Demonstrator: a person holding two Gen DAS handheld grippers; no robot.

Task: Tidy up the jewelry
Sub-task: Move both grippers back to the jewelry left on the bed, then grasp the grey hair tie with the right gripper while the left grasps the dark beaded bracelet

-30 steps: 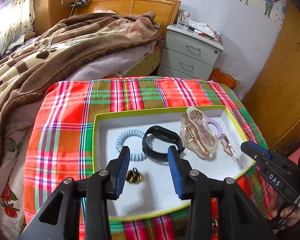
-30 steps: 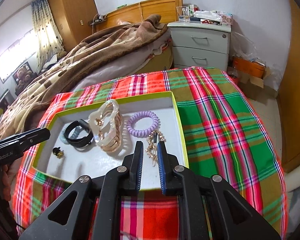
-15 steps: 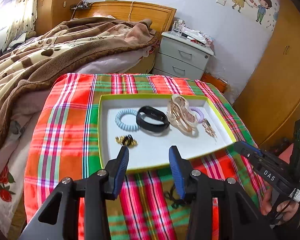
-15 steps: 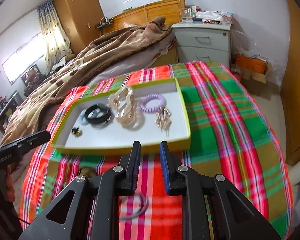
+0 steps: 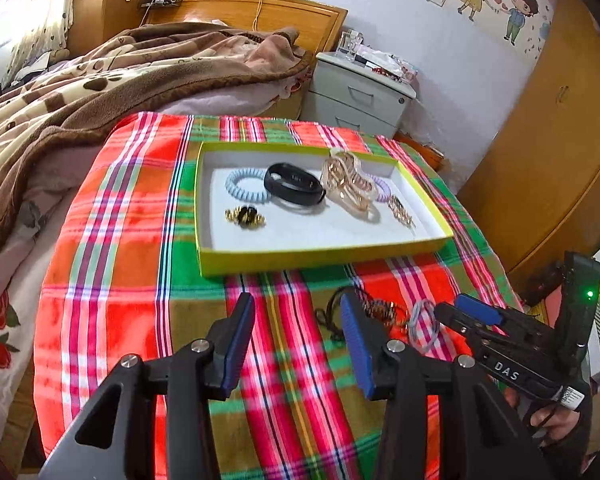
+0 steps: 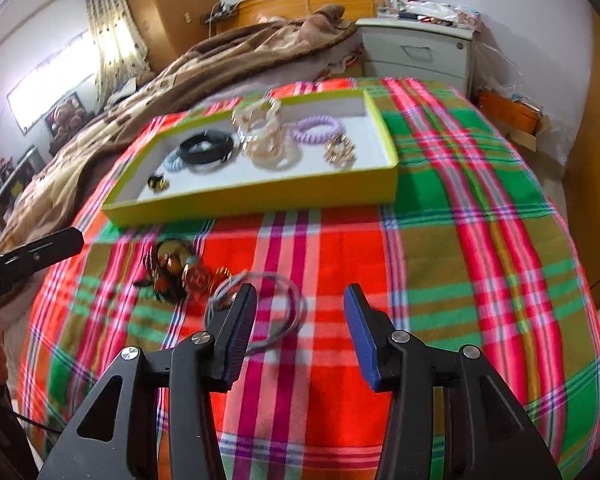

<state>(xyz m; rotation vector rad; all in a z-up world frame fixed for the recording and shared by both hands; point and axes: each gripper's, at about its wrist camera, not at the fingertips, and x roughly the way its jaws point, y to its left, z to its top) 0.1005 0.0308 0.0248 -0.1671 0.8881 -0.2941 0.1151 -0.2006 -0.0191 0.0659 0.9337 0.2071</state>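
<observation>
Both grippers hover over the plaid cloth (image 6: pixel 440 208), near of the tray (image 5: pixel 260 262). Left gripper (image 5: pixel 296 344) and right gripper (image 6: pixel 300 332): jaws opening, nothing between; loose bangles (image 6: pixel 276 312) lie beneath the right.

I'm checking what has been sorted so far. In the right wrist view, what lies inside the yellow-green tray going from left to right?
Small gold-and-black piece → black band → cream claw clip → purple coil hair tie.

Rumpled brown blanket (image 5: pixel 112 80) on the bed, white nightstand (image 5: pixel 360 94) beside the wooden headboard (image 5: pixel 260 10).
</observation>
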